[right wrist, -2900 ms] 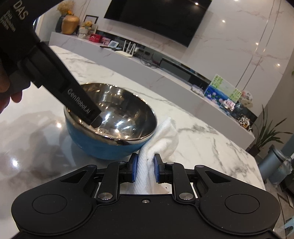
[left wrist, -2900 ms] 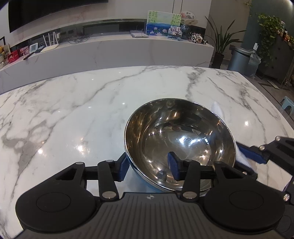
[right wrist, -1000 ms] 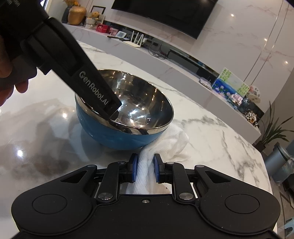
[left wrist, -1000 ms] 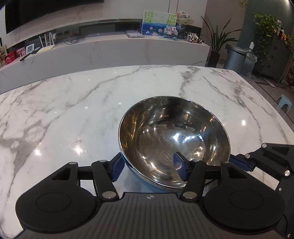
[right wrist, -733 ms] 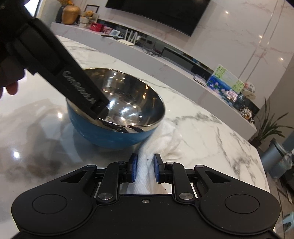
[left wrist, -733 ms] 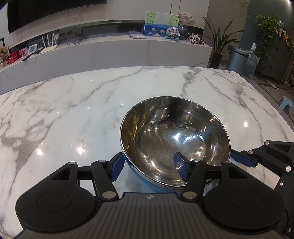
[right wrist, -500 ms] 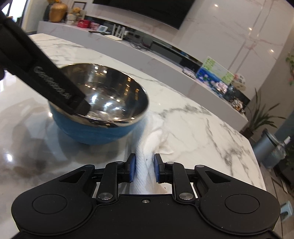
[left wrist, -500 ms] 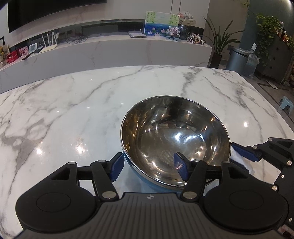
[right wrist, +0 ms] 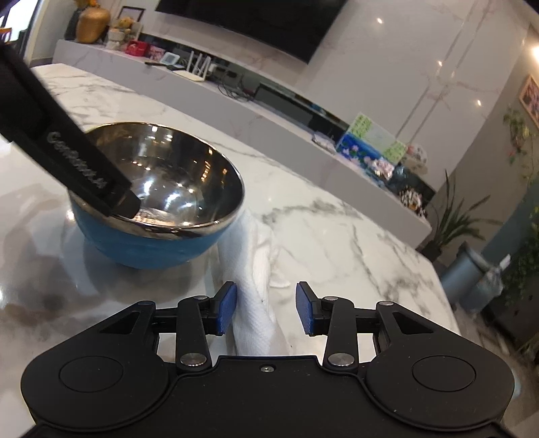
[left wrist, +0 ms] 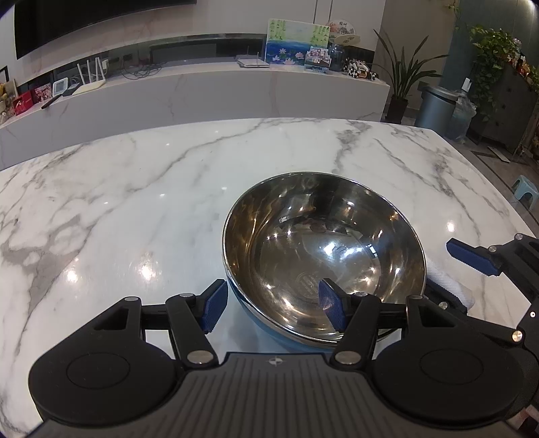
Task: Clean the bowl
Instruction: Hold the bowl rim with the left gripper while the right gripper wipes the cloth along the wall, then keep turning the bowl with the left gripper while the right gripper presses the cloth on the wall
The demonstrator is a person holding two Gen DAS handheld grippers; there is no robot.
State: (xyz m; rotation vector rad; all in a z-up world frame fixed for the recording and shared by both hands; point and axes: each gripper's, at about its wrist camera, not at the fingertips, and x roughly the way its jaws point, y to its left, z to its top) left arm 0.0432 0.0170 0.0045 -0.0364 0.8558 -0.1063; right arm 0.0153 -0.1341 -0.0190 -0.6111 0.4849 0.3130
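Left wrist view
Table: glossy white marble (left wrist: pixel 141 188) with grey veins, ceiling lights mirrored in it.
Bowl: steel inside, blue outside (left wrist: pixel 323 249), standing on the table.
Left claw: (left wrist: pixel 274 305) spread wide, one finger inside the bowl, one outside its rim.
Room: long marble ledge (left wrist: pixel 209 84) behind, bin (left wrist: pixel 438 107) and potted plant (left wrist: pixel 401 81) at right.

Right wrist view
Right claw: (right wrist: pixel 266 311) parted, white cloth (right wrist: pixel 256 293) lying loose between the pads.
Cloth: on the table, touching the bowl's blue side.
Room: dark screen (right wrist: pixel 256 20) on the wall.
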